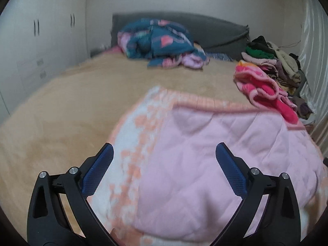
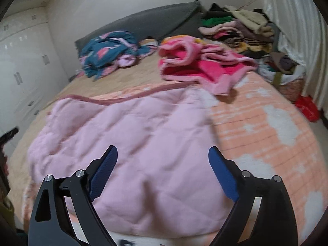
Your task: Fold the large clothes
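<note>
A large quilted blanket lies on the bed, its pale pink side (image 1: 215, 153) folded over its orange-and-white patterned side (image 1: 131, 147). In the right wrist view the pink layer (image 2: 133, 143) covers the left part and the orange side (image 2: 266, 127) shows at the right. My left gripper (image 1: 164, 153) is open and empty above the fold's left edge. My right gripper (image 2: 163, 155) is open and empty above the pink layer. A sliver of the left gripper (image 2: 9, 135) shows at the far left.
A bright pink fleece garment (image 2: 196, 65) lies on the blanket's far right corner. A teal patterned quilt (image 1: 157, 41) is heaped by the grey headboard (image 1: 215, 30). A stack of clothes (image 2: 235, 26) sits at the far right. White wardrobes (image 1: 41, 41) stand left.
</note>
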### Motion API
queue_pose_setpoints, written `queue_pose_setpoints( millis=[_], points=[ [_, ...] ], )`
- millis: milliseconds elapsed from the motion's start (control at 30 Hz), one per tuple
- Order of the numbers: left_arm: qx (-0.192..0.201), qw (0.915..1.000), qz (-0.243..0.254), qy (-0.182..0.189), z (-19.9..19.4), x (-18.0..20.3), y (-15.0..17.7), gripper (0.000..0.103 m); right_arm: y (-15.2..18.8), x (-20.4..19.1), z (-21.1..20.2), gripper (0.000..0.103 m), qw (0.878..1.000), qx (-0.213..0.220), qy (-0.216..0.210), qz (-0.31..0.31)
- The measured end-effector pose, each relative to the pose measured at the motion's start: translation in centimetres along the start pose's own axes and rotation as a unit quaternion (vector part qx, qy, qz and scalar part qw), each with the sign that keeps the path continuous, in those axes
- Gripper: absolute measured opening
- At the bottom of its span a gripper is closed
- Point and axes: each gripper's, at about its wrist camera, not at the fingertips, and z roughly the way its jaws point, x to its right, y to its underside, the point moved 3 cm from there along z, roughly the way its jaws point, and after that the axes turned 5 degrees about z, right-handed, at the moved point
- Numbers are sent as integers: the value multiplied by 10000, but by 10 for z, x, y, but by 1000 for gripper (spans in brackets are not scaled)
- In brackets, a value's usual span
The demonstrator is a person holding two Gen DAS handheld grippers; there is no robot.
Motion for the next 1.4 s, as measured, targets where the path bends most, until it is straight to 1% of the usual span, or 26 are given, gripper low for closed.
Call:
queue_pose_setpoints(
  millis=[67,200,233,300,333,367,400,433,467,500,533,567,600,633,667,733,800,833,900,967,1067,1167,1233,1400],
  points=[
    [-125,9998,48,116,10,-9,20,93,2,10,6,90,9999,-95,81,1],
    [-349,9986,49,406,23,-13,47,93,10,23,21,90,9992,-362,-41,141],
    [-393,9981,-8,485,26,-12,52,93,11,23,25,90,9990,-420,-77,158],
    [-493,9957,-159,766,32,-9,61,93,16,23,31,89,9986,-506,-114,140],
    [-544,9946,-174,869,35,-6,64,93,19,22,35,86,9982,-570,-146,126],
    [-551,9942,-138,916,38,-1,67,93,22,20,39,75,9976,-659,-187,107],
    [-533,9942,-94,930,39,2,71,90,26,18,40,71,9976,-677,-153,62],
    [-518,9942,-19,938,40,7,73,85,29,15,39,63,9981,-607,-63,-58],
    [-501,9948,73,889,41,12,73,69,30,12,38,48,9984,-549,-19,-136],
    [-473,9953,177,825,41,16,72,59,31,11,36,44,9987,-482,-24,-166],
    [-440,9958,279,757,40,19,71,40,31,10,34,34,9990,-424,-55,-121],
    [-384,9960,392,701,39,23,68,31,29,8,31,26,9992,-380,-74,-91],
    [-339,9962,506,616,37,27,66,26,28,6,29,24,9993,-364,-50,-87],
    [-308,9963,568,559,36,28,61,24,25,3,27,21,9994,-340,5,-86],
    [-275,9965,560,547,35,29,56,21,20,1,25,19,9995,-292,31,-70],
    [-217,9973,500,489,36,29,39,19,7,0,20,18,9999,-134,-1,6],
    [-177,9980,402,448,38,28,24,17,-12,3,13,17,9996,91,-130,219],
    [-164,9986,374,347,40,27,15,13,-22,3,13,17,9994,157,-150,275],
    [-181,9989,313,289,46,26,4,13,-34,3,19,17,9993,195,-98,304],
    [-266,9988,361,199,56,27,-2,13,-43,0,35,17,9995,125,66,280],
    [-425,9974,581,-33,76,33,-3,13,-46,3,57,17,9989,-3,230,405],
    [-582,9968,535,-72,90,31,1,13,-46,12,79,17,9973,-147,298,663],
    [-621,9967,509,-81,93,32,3,13,-43,14,88,17,9965,-220,357,723],
    [-644,9965,526,-103,99,34,1,13,-39,16,101,17,9959,-331,497,676]
  ],
)
